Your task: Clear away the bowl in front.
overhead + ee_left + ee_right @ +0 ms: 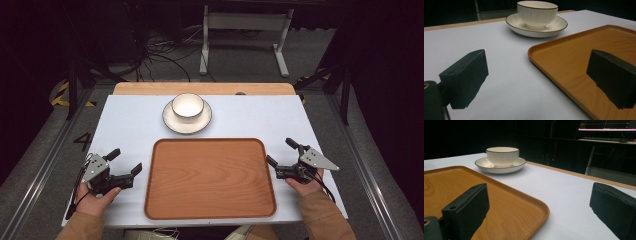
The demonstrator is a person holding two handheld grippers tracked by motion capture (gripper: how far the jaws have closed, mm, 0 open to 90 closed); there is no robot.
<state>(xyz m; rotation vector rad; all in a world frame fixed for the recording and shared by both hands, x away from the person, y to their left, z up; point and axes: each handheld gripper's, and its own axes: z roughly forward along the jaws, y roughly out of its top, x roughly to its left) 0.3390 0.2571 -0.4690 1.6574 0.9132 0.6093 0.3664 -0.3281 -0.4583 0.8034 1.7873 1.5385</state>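
Observation:
A wooden tray [210, 177] lies bare in the middle of the white table. Behind it a white bowl [188, 105] stands upright on a white saucer [170, 120]. My left gripper [125, 162] rests on the table just left of the tray, jaws open and nothing between them; its view looks past the tray's corner [574, 65] toward the bowl [537, 13] and saucer [514, 23]. My right gripper [281, 152] sits at the tray's right edge, also open and holding nothing; its view shows the tray [474, 180], the bowl [502, 155] and the saucer [519, 162].
A wooden strip [150, 88] runs along the table's far edge. Beyond it, on the floor, stand a white frame [245, 30] and tangled cables [150, 55]. A desk with a monitor [606, 125] stands in the dark background.

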